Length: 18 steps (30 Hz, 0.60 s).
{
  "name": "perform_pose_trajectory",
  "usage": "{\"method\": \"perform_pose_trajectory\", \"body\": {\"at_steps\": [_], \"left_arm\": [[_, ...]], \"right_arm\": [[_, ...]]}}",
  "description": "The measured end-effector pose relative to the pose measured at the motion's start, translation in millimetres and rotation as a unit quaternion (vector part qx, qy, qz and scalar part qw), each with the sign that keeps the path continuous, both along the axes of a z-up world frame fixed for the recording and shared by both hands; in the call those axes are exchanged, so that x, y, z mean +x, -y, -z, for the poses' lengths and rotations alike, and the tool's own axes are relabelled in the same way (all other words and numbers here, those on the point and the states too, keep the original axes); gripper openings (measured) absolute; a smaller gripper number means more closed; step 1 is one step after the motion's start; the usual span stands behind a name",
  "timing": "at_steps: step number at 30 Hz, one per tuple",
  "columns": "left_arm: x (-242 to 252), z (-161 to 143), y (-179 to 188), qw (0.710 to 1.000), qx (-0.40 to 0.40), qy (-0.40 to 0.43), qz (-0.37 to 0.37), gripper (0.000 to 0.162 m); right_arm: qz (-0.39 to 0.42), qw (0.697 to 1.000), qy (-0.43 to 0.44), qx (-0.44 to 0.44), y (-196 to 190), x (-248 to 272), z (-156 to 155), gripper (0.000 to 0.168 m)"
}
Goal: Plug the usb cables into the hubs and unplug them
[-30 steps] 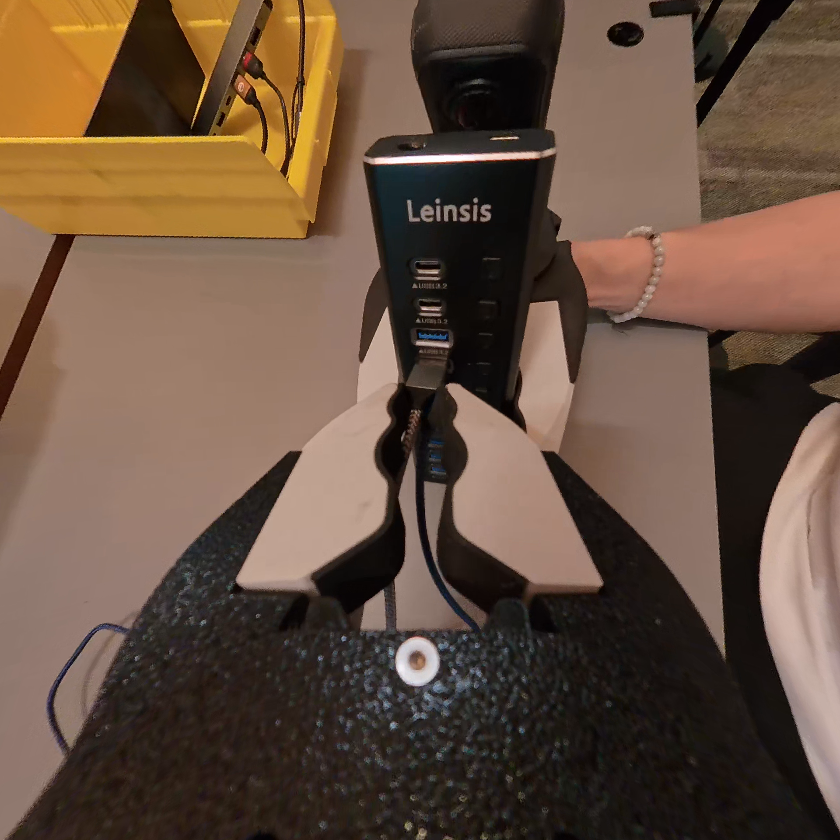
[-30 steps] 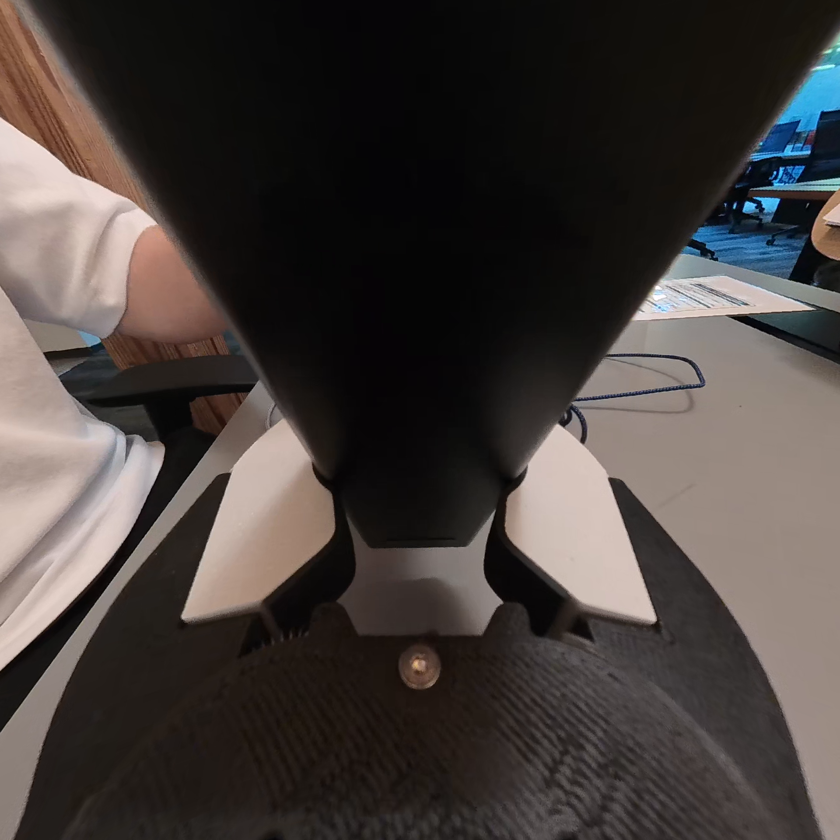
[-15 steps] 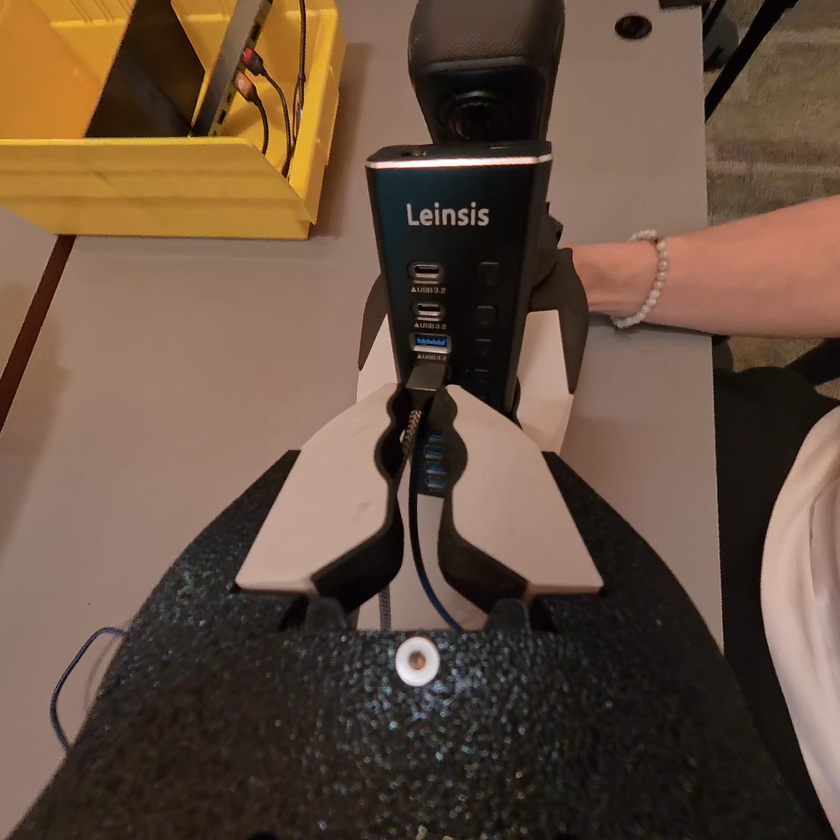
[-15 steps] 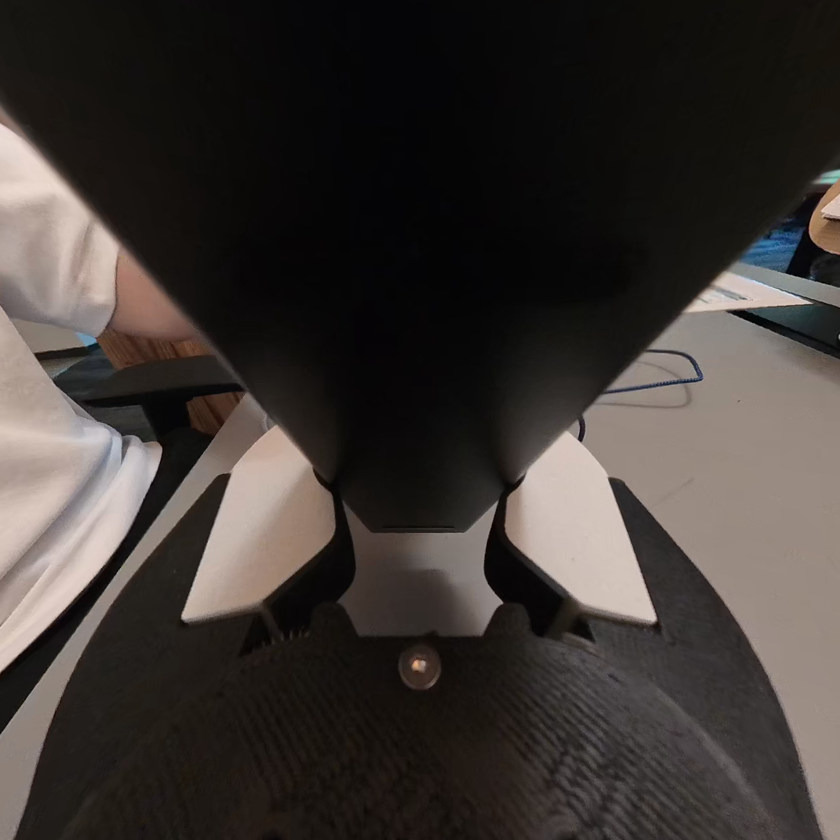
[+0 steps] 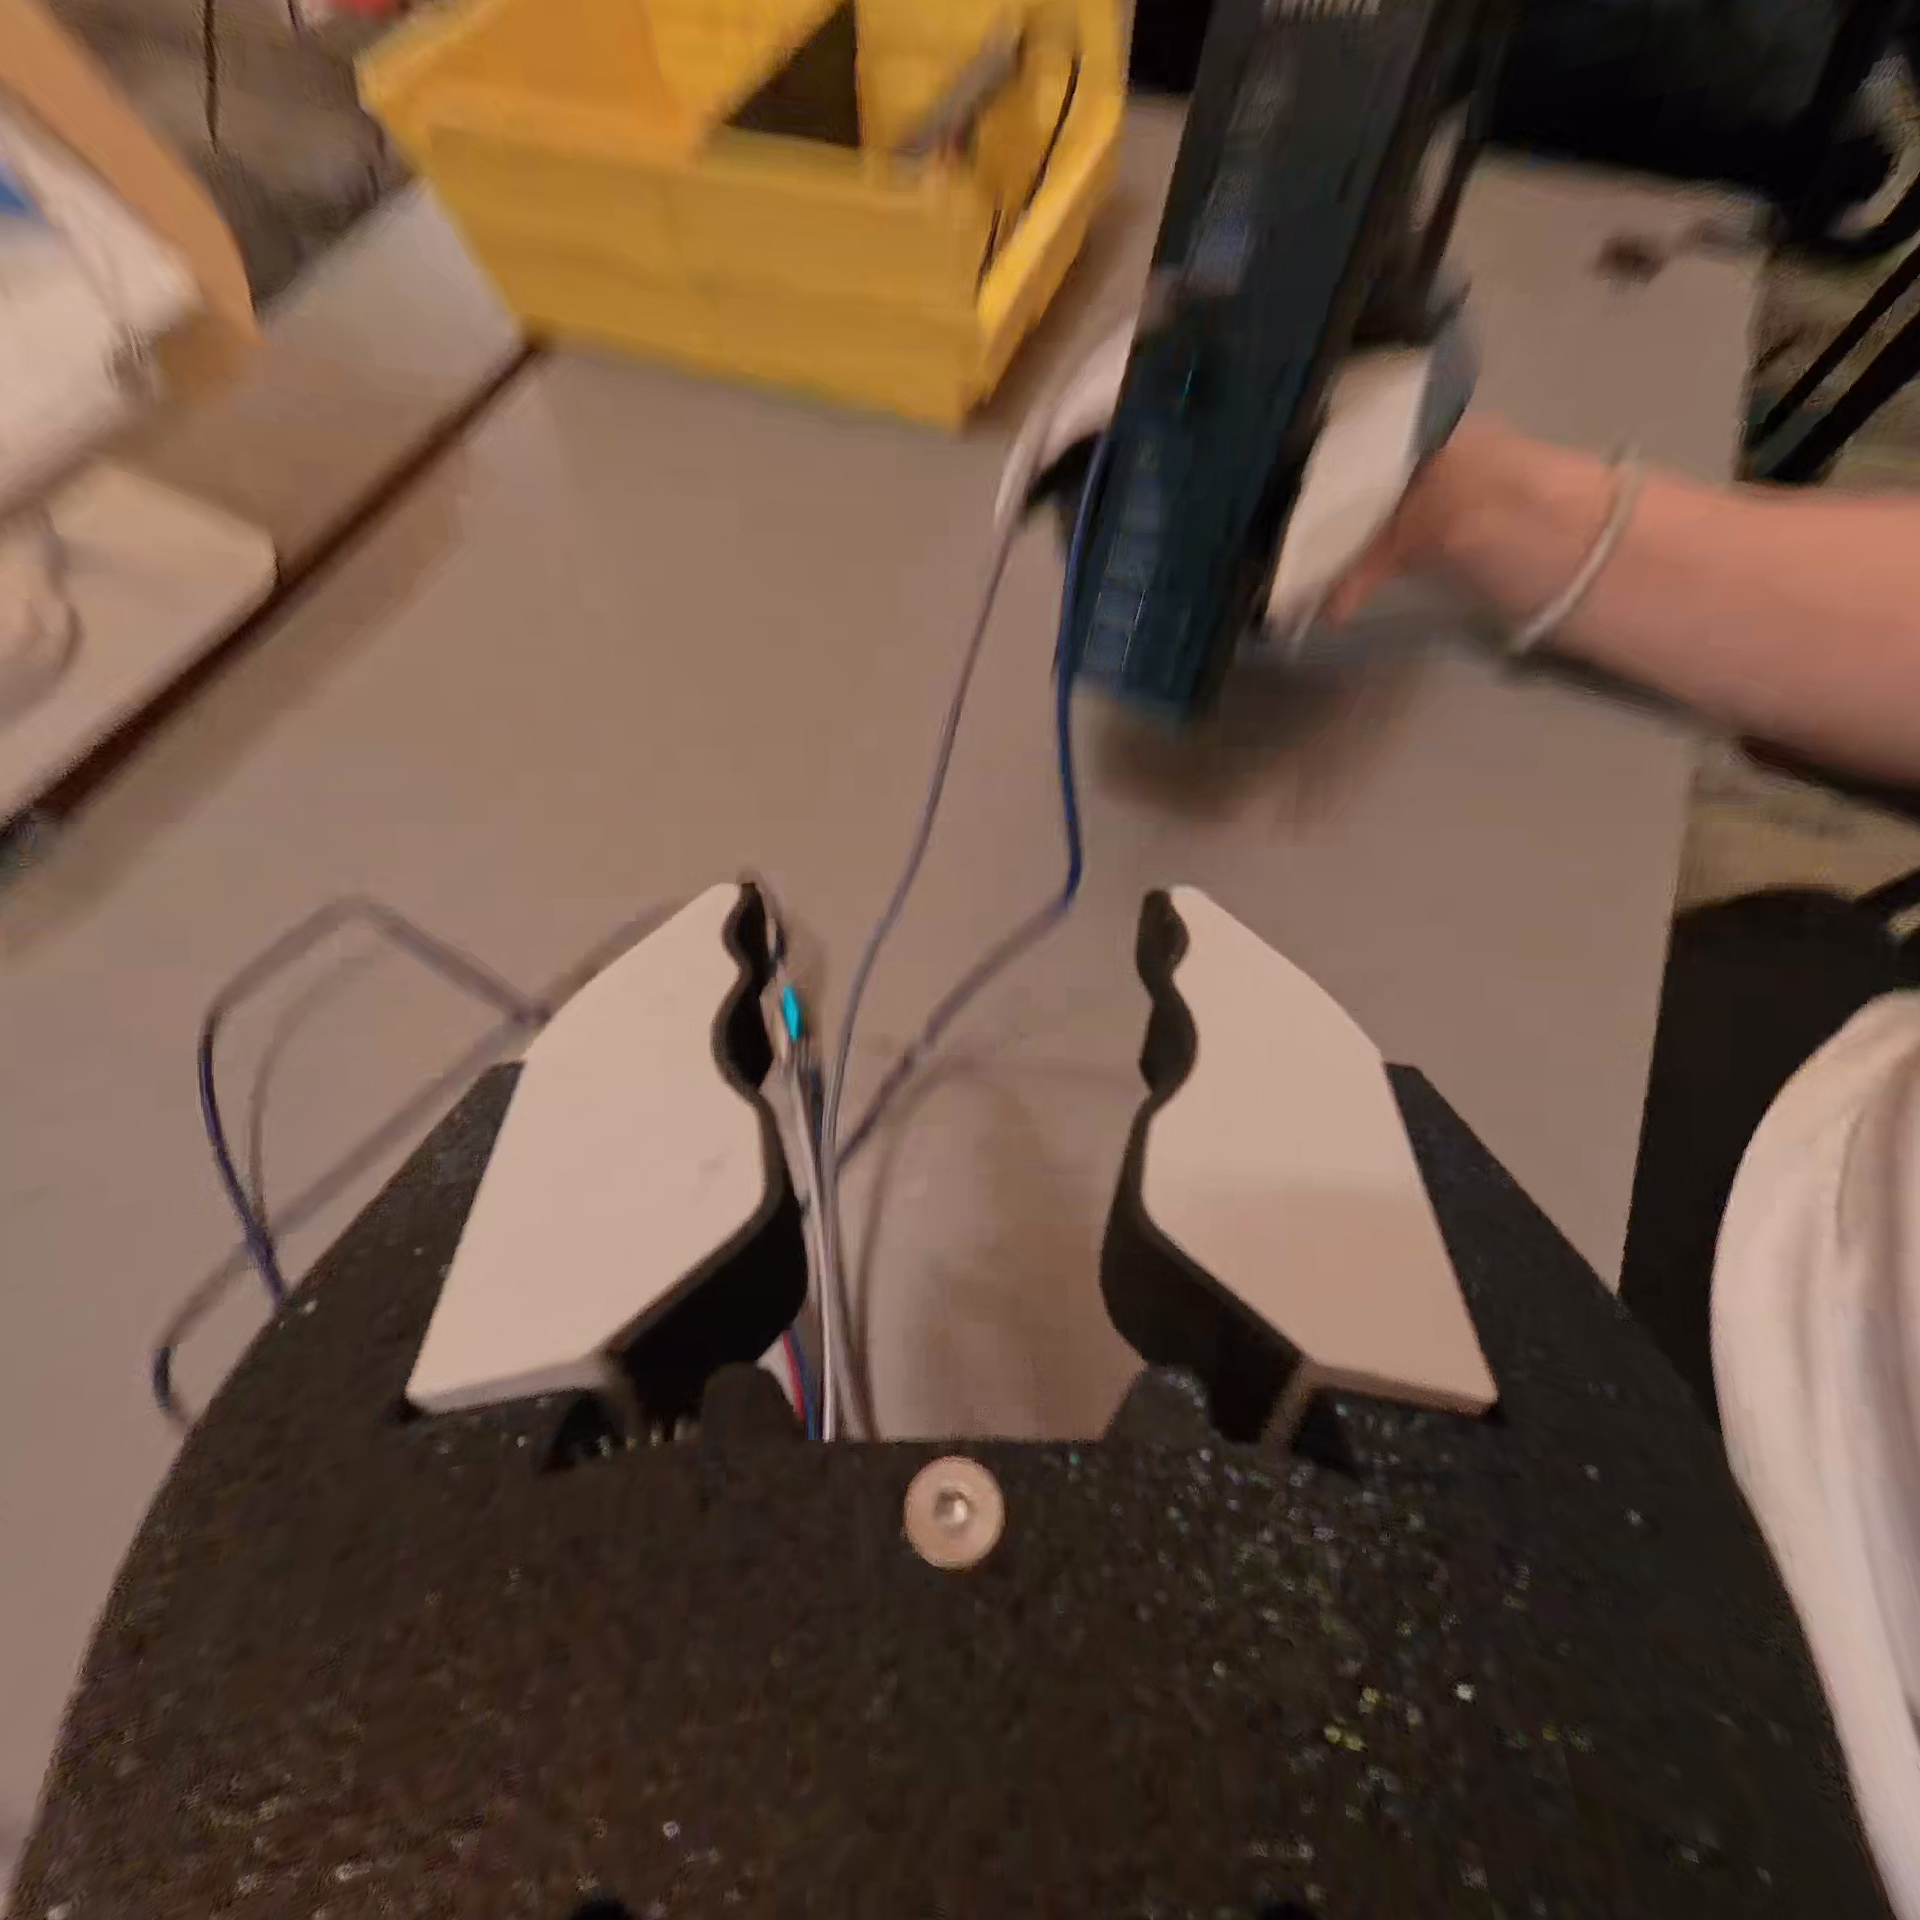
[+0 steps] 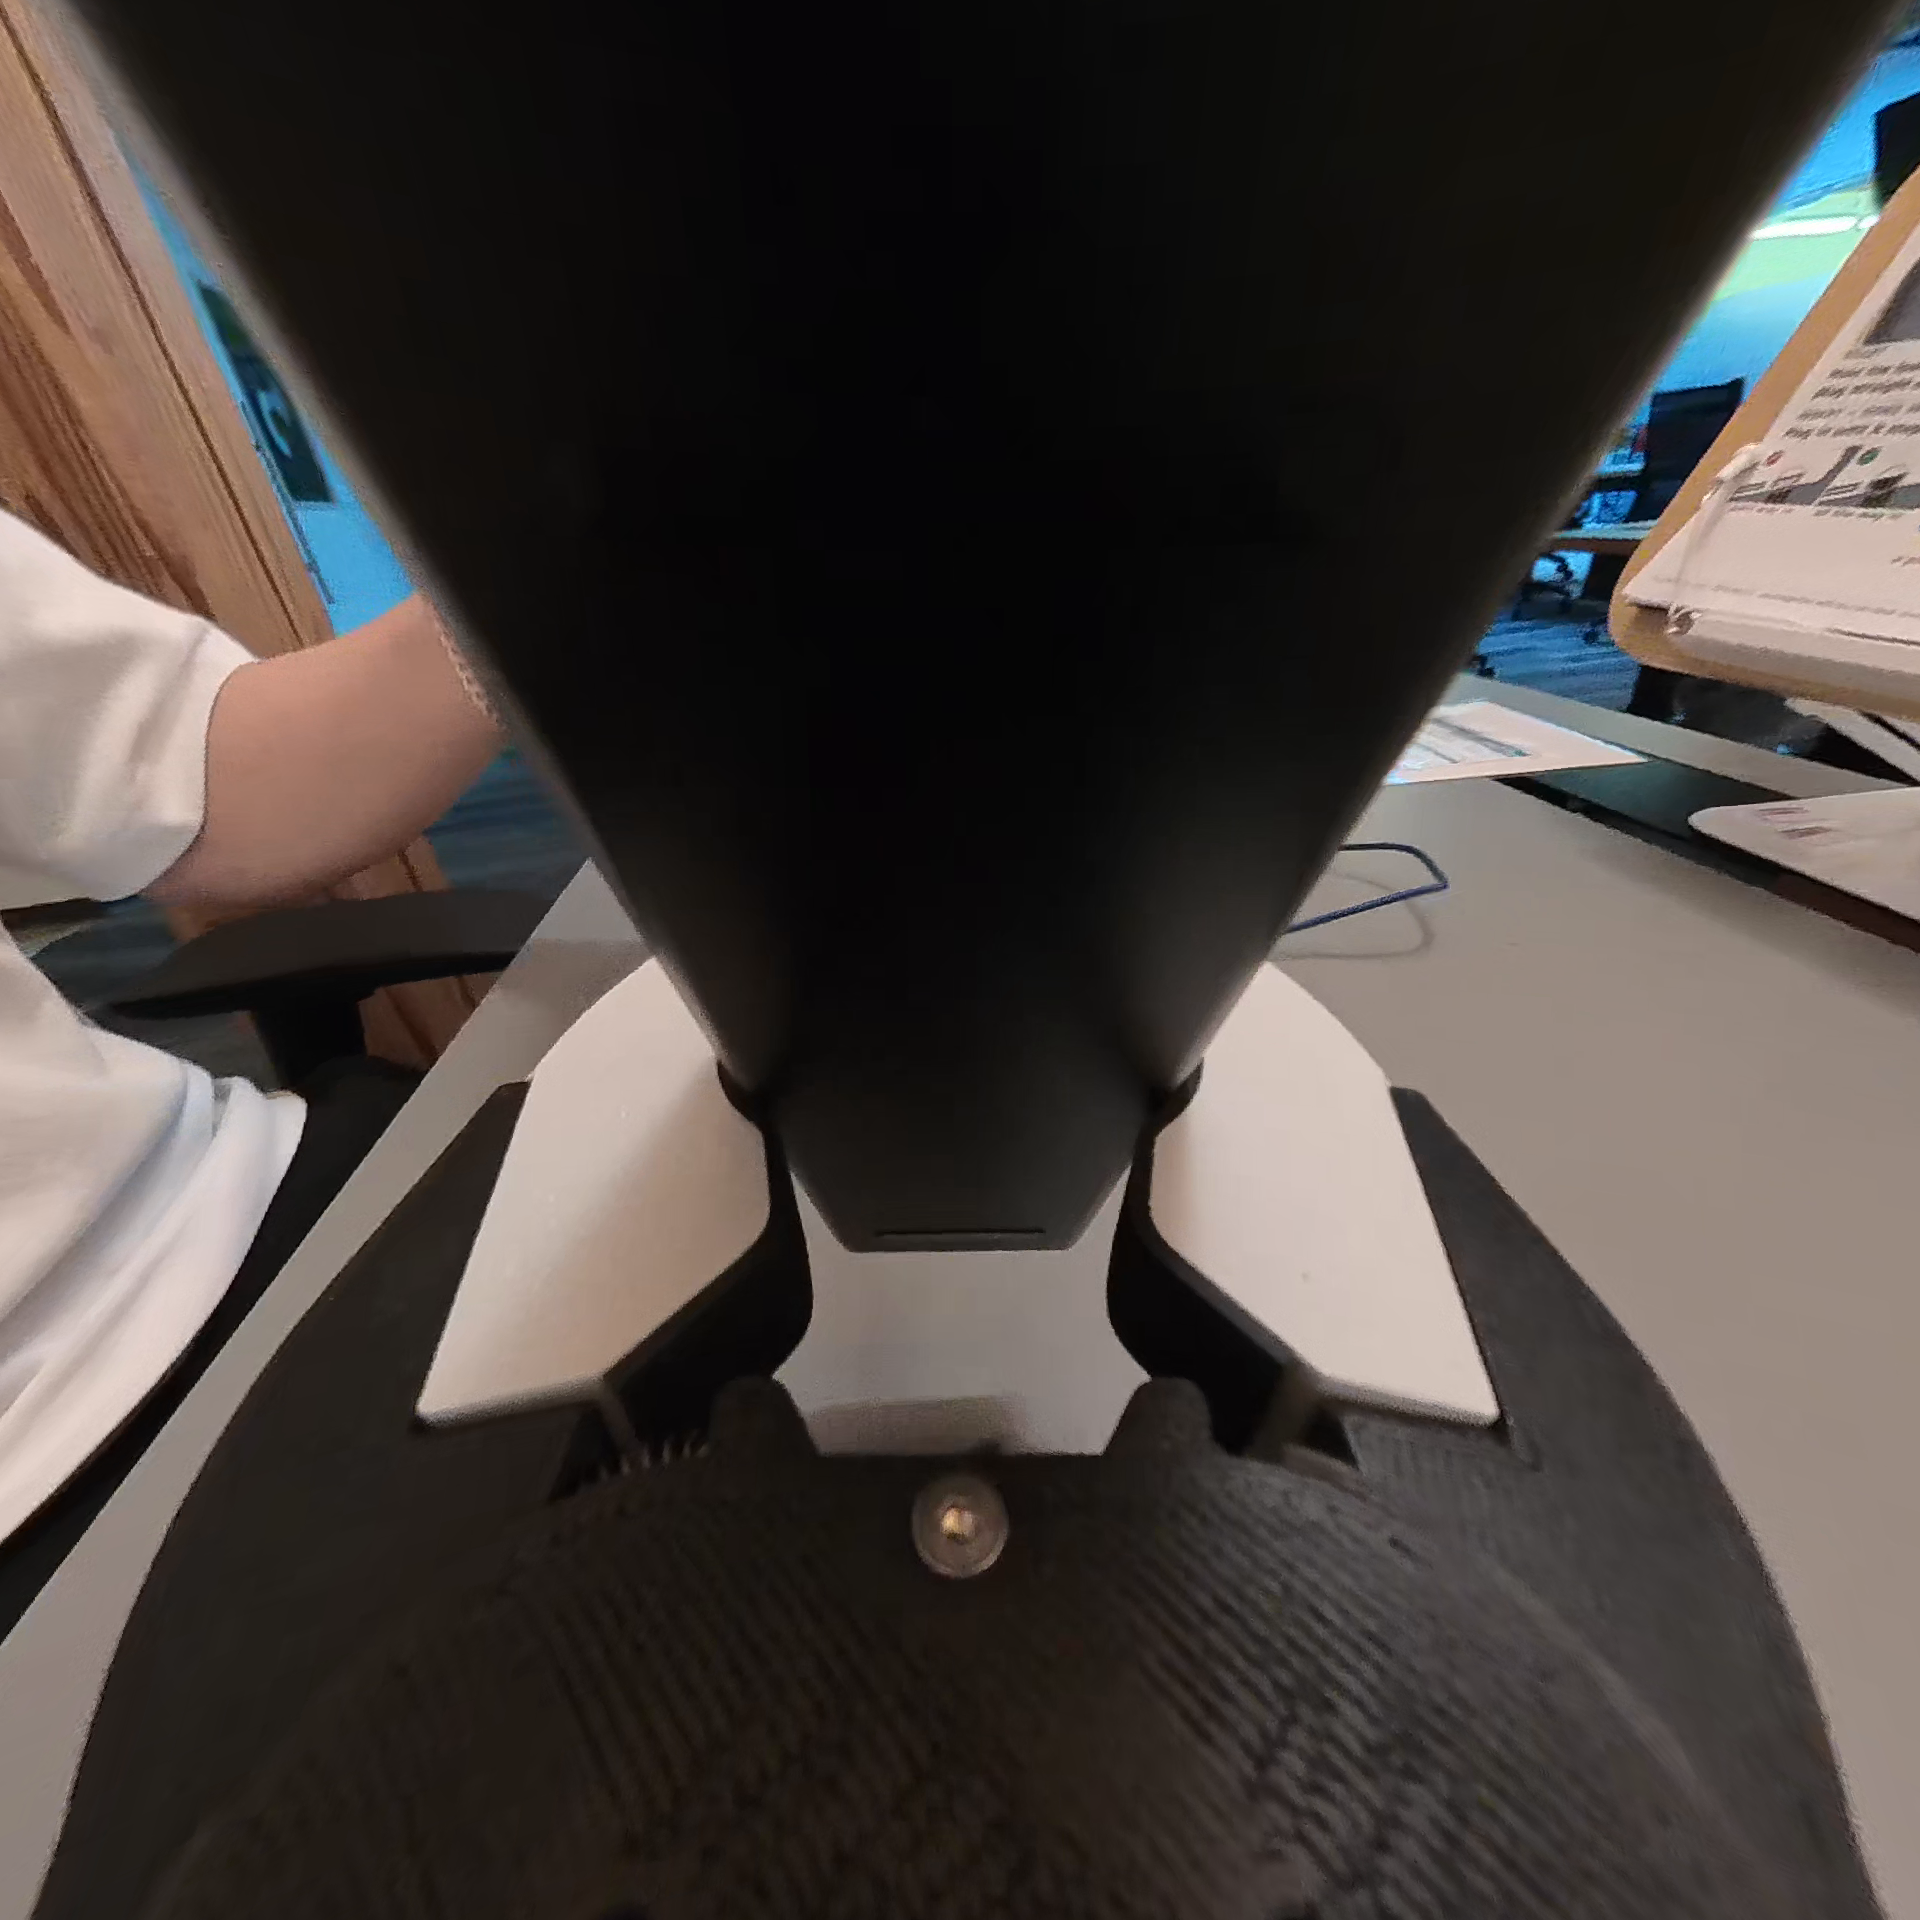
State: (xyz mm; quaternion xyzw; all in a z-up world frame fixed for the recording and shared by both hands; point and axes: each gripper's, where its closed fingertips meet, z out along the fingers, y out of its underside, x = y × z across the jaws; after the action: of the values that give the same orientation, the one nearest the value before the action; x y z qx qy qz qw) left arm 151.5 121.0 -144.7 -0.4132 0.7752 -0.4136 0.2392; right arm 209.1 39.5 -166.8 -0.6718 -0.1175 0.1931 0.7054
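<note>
The black USB hub (image 5: pixel 1278 343) stands tilted at the upper right of the left wrist view, blurred. My right gripper (image 5: pixel 1340 468) is shut on it there. In the right wrist view the hub (image 6: pixel 956 520) fills the frame between the white fingers (image 6: pixel 623 1195) of my right gripper (image 6: pixel 956 1049). My left gripper (image 5: pixel 951 904) is open, pulled back from the hub. A USB plug with a blue tongue (image 5: pixel 792 1013) sits loose beside its left finger. Thin blue and grey cable (image 5: pixel 1070 790) runs from between the fingers toward the hub; I cannot tell if it is plugged in.
A yellow bin (image 5: pixel 727 239) with another hub stands at the back of the grey table (image 5: pixel 623 675). A clipboard with paper (image 6: pixel 1787 540) leans at the table's far side. A person's arm with a bracelet (image 5: pixel 1662 582) reaches in from the right. A cable loop (image 5: pixel 239 1143) lies at the left.
My left gripper has opened, let go of the plug and drawn back from the hub. The hub has moved up and to the right, tilted. The view is motion-blurred.
</note>
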Motion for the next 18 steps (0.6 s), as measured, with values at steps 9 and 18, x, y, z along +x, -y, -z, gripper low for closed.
{"method": "perform_pose_trajectory", "body": {"at_steps": [9, 18], "left_arm": [[-85.5, 96.4, -50.5, 0.994, 0.011, -0.080, -0.078, 0.085], [-80.2, 75.9, -73.7, 0.984, -0.080, 0.031, -0.154, 0.082]], "right_arm": [[0.038, 0.999, 0.010, 0.026, 3.9, 7.0, -22.2, 0.072], [0.069, 0.995, 0.066, 0.029, -2.3, -15.6, -63.4, 0.072]]}}
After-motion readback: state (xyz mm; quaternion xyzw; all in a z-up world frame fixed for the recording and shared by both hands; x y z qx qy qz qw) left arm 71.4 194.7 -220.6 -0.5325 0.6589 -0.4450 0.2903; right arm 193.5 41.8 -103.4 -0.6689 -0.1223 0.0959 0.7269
